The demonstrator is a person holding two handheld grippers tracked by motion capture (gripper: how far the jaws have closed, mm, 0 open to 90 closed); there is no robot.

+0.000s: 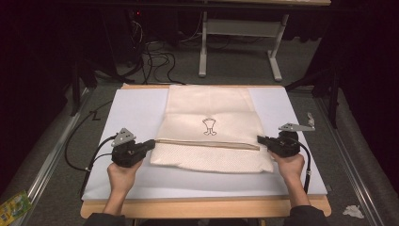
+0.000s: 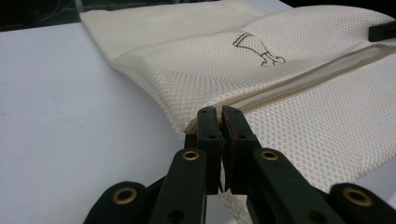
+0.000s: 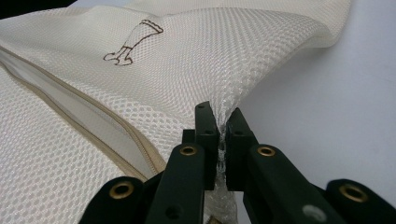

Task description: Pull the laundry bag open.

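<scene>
At nine and three o'clock, left gripper and right gripper pinch closed on the table-centre mesh bag edges — uneven pulling could tear mesh or slip free.

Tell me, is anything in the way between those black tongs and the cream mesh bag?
Nothing visible is. The left tongs are already shut on the bag at its left edge, by the zip end. The right tongs pinch a fold of mesh at its right edge. Only the white sheet lies around the bag.
</scene>
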